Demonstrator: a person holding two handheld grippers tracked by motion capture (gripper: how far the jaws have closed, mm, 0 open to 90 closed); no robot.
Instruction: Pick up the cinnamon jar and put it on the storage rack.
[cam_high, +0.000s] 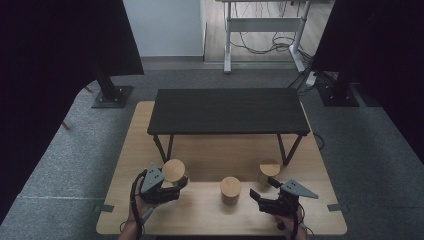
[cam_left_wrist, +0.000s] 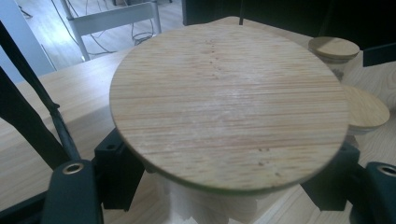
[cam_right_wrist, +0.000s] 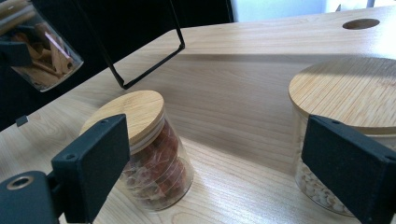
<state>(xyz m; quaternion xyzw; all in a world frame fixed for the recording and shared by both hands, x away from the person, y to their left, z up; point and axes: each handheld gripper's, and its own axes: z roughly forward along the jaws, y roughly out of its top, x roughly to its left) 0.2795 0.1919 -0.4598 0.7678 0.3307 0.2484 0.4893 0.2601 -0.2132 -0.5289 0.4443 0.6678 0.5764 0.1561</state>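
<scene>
Risk: left gripper (cam_high: 172, 186) pinching wood-lidded jar (cam_high: 174, 171) at tabletop's (cam_high: 210, 212) 7 o'clock; glass could slip. Right gripper (cam_high: 261, 192) spread, idle.

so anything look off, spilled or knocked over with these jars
Nothing spilled or broken. The only odd one is the left jar: the left gripper is shut on it. The middle jar and right jar stand upright, lids on.

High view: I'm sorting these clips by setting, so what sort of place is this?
Probably a lab or recording studio rather than a home: black curtains flank a wooden table on grey carpet, and a desk frame with dangling cables stands behind. A small black shelf and three lidded jars look staged.
</scene>
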